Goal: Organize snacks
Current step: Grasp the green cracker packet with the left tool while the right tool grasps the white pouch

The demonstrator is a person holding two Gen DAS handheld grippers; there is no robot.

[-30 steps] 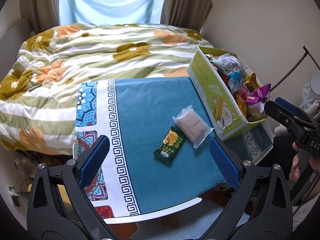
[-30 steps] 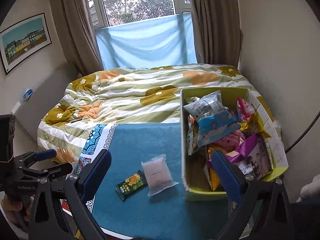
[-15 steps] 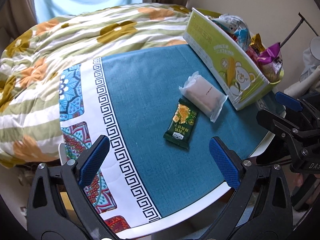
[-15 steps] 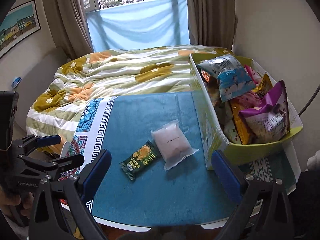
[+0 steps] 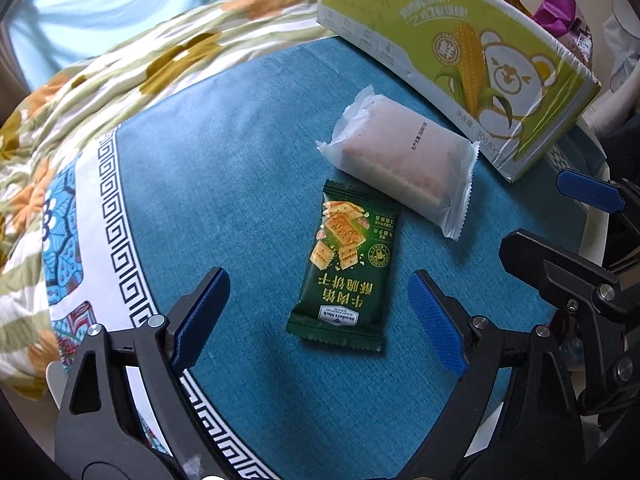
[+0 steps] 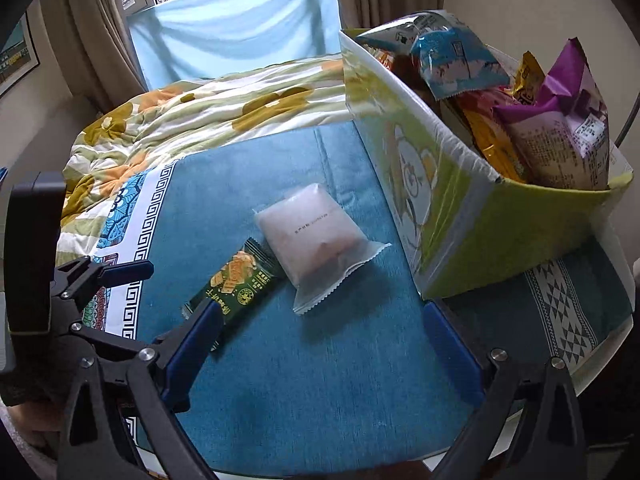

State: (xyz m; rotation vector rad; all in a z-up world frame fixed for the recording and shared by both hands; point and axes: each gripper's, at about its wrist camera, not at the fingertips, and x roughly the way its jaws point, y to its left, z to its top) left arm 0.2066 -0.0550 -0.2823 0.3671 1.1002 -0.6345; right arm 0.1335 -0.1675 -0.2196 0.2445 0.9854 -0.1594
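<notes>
The green packet (image 5: pixel 346 262) lay flat on the blue cloth (image 5: pixel 224 168), printed with stacked crackers, large yellow Chinese characters and a small white "Member's Mark" label at its near end. Touching its far corner lay the frosted pouch (image 5: pixel 400 164), pinkish inside, with one line of small black print too fine to read. Just beyond the pouch stood the box (image 5: pixel 460 52), lime green and white, showing a corn cob, a cartoon bear, a round "FRESH" badge, Chinese lettering and "300" near its lower corner. Bags (image 6: pixel 560 112) in blue, orange and purple crowded the box; their print could not be read.

The left gripper (image 5: pixel 318 312) hovered low over the near end of the green packet, jaws wide apart on either side of it, nothing between the pads. The right gripper (image 6: pixel 320 340) hung just short of the pouch, its jaws likewise spread and empty, its left finger (image 6: pixel 196 340) overlapping the packet's end in view.

Against a second before, both grippers had dropped and closed in: the bed (image 6: pixel 192 120) and window (image 6: pixel 240 20) had slid out toward the top of each view, and the two snacks loomed much larger. The snacks and box had not shifted on the cloth.
</notes>
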